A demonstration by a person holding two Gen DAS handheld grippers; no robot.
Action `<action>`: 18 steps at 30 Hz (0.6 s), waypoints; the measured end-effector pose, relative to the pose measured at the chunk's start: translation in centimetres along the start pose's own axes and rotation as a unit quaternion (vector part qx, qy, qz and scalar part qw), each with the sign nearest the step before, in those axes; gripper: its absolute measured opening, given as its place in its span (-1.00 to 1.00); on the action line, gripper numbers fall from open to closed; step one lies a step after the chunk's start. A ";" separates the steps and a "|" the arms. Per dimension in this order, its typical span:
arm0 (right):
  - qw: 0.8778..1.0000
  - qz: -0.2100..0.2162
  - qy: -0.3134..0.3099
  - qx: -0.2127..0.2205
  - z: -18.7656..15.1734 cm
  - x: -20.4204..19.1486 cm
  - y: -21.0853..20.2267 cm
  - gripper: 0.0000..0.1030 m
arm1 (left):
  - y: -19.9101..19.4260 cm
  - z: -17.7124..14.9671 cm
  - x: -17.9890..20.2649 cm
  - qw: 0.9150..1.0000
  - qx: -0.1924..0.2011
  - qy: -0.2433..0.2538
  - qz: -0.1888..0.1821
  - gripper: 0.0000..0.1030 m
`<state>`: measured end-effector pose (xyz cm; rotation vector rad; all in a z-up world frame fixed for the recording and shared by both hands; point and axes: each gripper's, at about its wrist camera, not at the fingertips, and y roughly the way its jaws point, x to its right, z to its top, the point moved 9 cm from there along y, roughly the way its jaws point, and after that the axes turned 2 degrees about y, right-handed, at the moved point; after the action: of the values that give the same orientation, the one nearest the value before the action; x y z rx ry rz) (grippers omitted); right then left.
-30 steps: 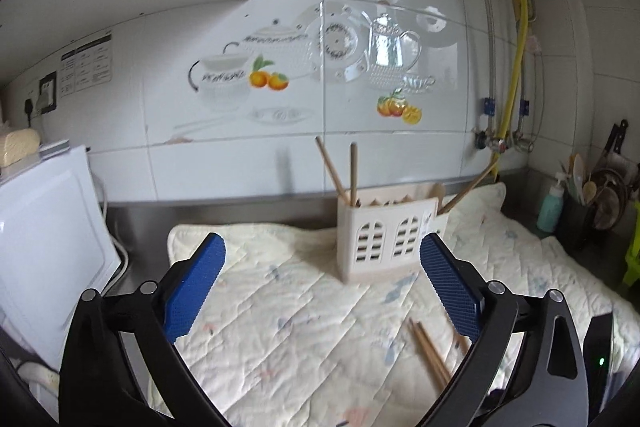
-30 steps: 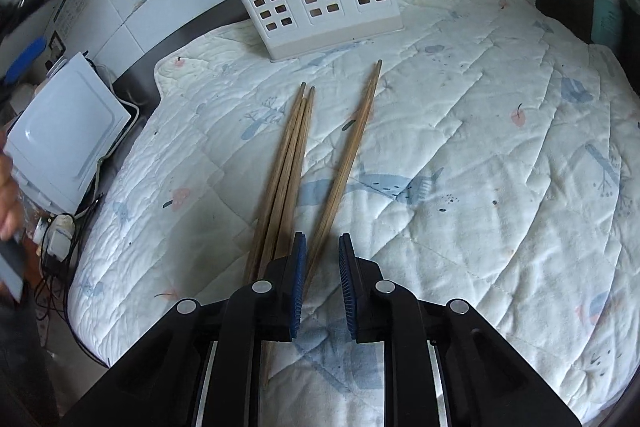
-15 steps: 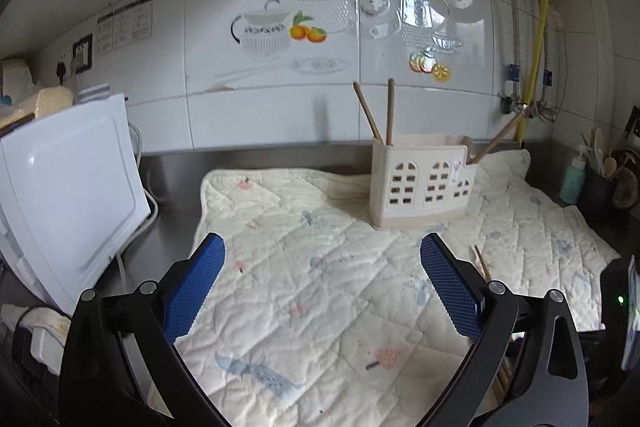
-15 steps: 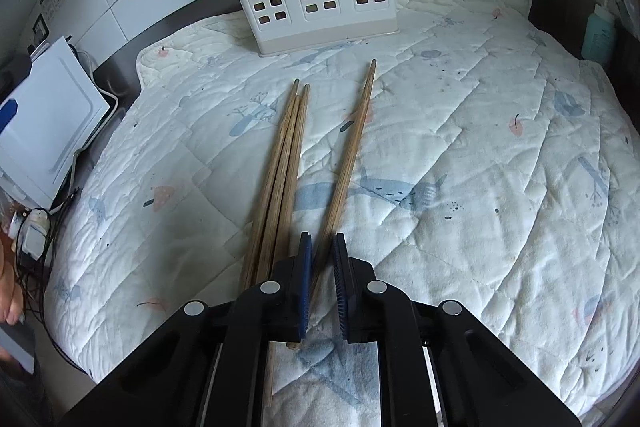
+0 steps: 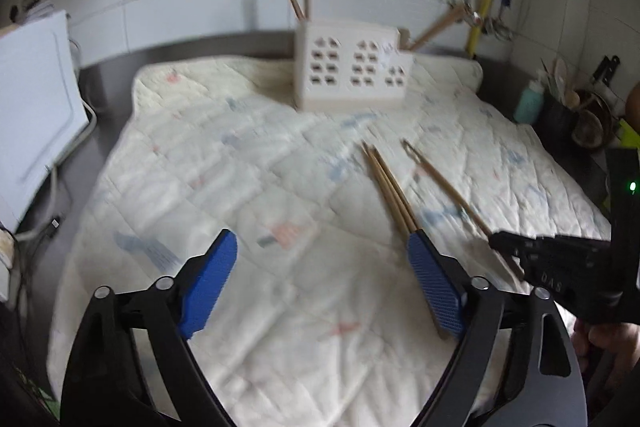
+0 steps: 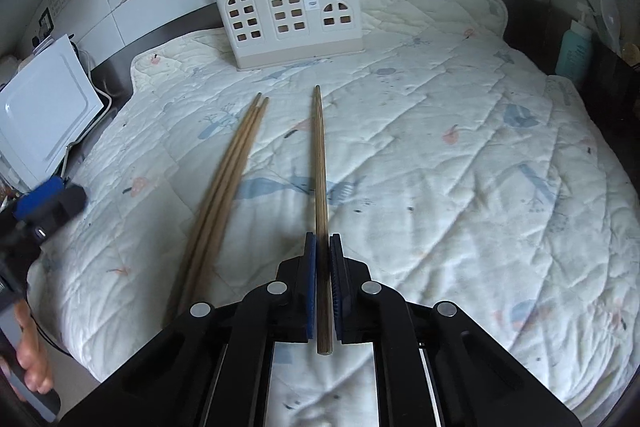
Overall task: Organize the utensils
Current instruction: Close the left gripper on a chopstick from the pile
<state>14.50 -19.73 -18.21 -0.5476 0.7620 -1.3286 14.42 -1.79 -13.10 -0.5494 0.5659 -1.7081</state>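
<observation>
Three chopsticks [image 6: 224, 179] are still lying left of centre on the quilt [image 6: 460, 155]; my right tongs [image 6: 323, 259] are now pinching a fourth chopstick [image 6: 319, 155], bound for the holder [image 6: 288, 19] at top, while my left tongs [image 5: 320, 275] are narrowing, empty.

A steel surface [image 6: 532, 7] is carrying a quilted cream mat [image 6: 460, 155] printed with small motifs. Sitting directly on the mat are a white perforated utensil holder [image 6: 288, 23] near the back wall and a bundle of wooden chopsticks [image 6: 224, 179] lying loose before it.
</observation>
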 end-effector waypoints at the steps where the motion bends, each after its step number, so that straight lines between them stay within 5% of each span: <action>1: 1.000 0.000 0.000 0.001 -0.1 0.4 -0.2 -0.87 | 0.4 -0.6 0.7 1.000 -0.010 -0.001 -0.010 0.38; 7: 1.000 0.004 -0.001 0.000 -1.1 1.9 -0.5 -0.87 | 2.9 -3.5 3.7 0.997 -0.060 -0.014 -0.048 -0.14; 18: 1.000 0.028 0.003 0.002 -1.4 2.2 -0.7 -0.87 | 4.3 -3.9 5.2 0.997 -0.076 -0.009 -0.033 -0.22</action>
<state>13.19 -21.96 -19.02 -0.5172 0.7739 -1.2807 14.23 -7.37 -18.51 -0.6973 0.6748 -1.7306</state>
